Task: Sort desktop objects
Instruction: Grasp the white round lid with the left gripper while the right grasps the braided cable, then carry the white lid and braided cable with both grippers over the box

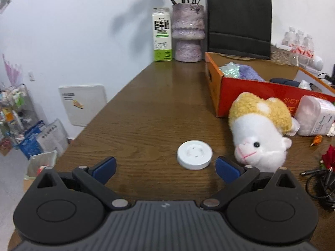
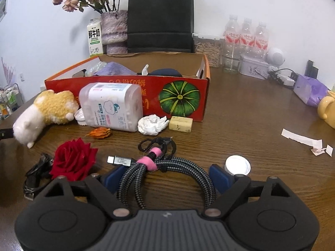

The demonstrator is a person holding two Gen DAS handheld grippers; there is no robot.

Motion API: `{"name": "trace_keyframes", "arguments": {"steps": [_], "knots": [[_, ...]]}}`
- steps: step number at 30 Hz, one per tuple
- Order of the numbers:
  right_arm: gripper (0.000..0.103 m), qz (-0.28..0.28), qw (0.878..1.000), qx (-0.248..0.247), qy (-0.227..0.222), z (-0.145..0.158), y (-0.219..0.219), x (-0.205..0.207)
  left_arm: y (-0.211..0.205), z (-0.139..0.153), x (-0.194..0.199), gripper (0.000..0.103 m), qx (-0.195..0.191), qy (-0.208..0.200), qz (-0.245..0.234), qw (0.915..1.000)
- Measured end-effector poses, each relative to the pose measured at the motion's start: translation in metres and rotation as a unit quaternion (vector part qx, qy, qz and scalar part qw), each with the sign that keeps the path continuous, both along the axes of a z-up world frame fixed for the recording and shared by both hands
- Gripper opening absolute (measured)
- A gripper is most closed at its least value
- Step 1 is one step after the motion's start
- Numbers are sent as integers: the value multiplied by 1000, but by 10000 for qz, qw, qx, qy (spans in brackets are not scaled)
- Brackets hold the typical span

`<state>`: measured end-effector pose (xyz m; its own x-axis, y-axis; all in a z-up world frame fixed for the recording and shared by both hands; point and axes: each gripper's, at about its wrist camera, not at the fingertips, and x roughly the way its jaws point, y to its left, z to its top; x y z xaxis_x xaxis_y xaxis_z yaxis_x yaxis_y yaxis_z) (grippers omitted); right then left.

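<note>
On table: right gripper (image 2: 166,177), fingers spread wide, empty, straddling braided cable (image 2: 167,167) for pickup. Left gripper (image 1: 165,167), equally wide, empty, facing white disc (image 1: 194,154).

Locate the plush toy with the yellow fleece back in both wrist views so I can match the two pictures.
Left wrist: the plush toy lies right of centre, beside the left gripper.
Right wrist: the plush toy lies at the left edge, far from the right gripper.
Shared landmark: the orange cardboard box, just behind the toy in both.
</note>
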<state>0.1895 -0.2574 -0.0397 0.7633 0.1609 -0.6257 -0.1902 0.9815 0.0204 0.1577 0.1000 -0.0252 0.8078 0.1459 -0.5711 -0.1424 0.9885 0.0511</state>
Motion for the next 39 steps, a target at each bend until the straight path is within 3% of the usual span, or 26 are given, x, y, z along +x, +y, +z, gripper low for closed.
{"name": "trace_keyframes", "arguments": {"steps": [3,6,8,10,12,39], "knots": [[87,9,10000,-4,-1,0,1,1,-3,0,7,102,142,15,-107,9998],[87,3,10000,-5,-1,0,2,1,-6,-2,16,93,166,107,-240,9995],[87,2,10000,-5,0,0,2,2,-7,-3,21,78,160,183,-286,9993],[87,6,10000,-2,0,0,1,2,-6,-4,23,53,-19,180,-394,9991],[87,7,10000,-3,0,0,2,2,-7,-3,23,40,-167,144,-501,9985],[79,47,9995,112,-294,11,-2,-8,-7,13,13,40,-192,-142,-317,9992]]}}
